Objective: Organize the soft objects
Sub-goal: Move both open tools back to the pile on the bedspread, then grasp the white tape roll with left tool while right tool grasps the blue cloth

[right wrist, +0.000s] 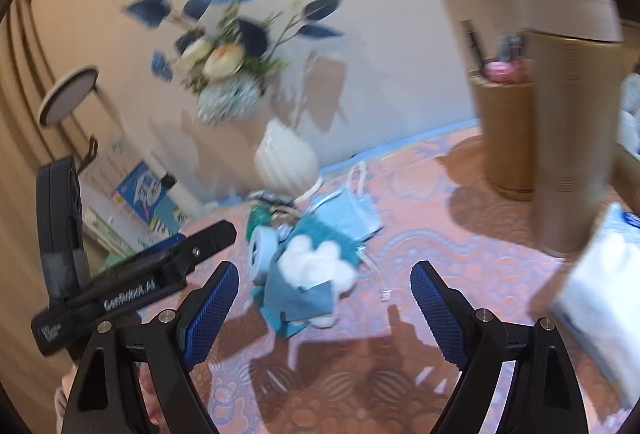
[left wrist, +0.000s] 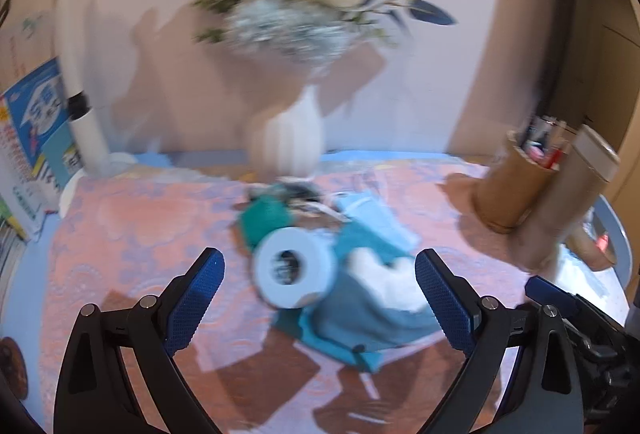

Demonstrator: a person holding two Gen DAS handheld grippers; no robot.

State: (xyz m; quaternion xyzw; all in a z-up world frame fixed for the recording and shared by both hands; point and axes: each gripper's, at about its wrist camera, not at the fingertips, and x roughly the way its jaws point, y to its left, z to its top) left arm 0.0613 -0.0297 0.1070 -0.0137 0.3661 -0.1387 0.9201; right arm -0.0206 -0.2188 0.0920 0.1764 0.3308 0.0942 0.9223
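Both grippers gape wide, holding nothing. At frame centre of the left view, the roll of white tape (left wrist: 294, 266) lies between and just beyond the left gripper (left wrist: 320, 304) fingers, against a blue cloth heap (left wrist: 360, 314). The right gripper (right wrist: 325, 310) hovers low over the same heap, white cotton (right wrist: 316, 262) on top.

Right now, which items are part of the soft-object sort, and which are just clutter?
Job items:
- tape roll
- white cotton
- blue cloth
- face masks
- green item, blurred

Just lying about:
- flower vase
- tan flask
- pen holder
- books
- tissue pack
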